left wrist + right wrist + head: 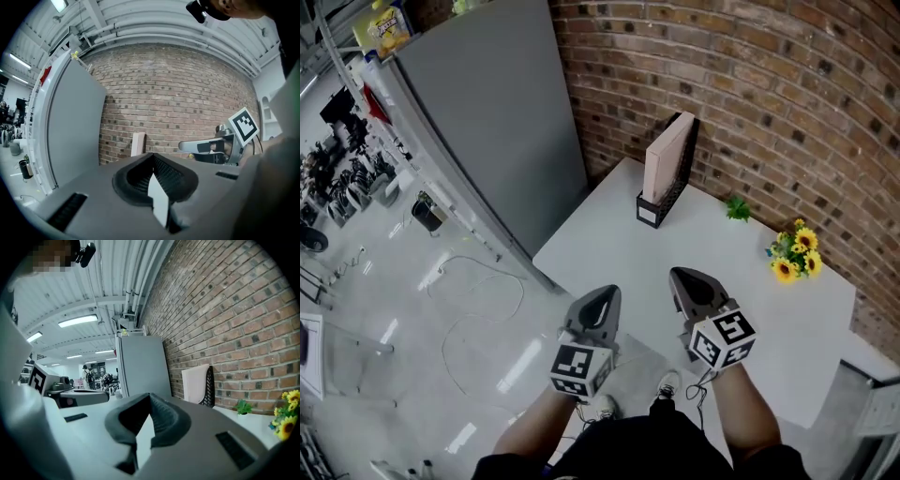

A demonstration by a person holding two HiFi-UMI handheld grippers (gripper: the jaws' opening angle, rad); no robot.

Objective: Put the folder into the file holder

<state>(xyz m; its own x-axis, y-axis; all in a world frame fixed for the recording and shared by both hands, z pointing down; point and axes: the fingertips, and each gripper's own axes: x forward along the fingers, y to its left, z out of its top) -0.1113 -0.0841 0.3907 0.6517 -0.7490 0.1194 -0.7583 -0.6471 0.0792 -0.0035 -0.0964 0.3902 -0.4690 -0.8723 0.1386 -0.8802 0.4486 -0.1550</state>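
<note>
The folder (667,157) is seen upright inside the black mesh holder (682,176), which stands at the far corner of the white table (609,248), close to the brick wall (750,94). The left gripper (607,292) and the right gripper (682,277) are held side by side over the table's near edge, well apart from the holder and pointed towards it. In each gripper view the jaws are seen pressed together, with nothing gripped between them.

A tall grey cabinet (487,122) is set just left of the table, and its side is seen near the holder. A small green plant (737,208) is placed by the wall to the right of the holder, and a bunch of sunflowers (796,253) lies further right. Both are kept off the line from the grippers to the holder, which runs over bare tabletop. A thin cable (478,281) is spread in loops on the glossy floor to the left.
</note>
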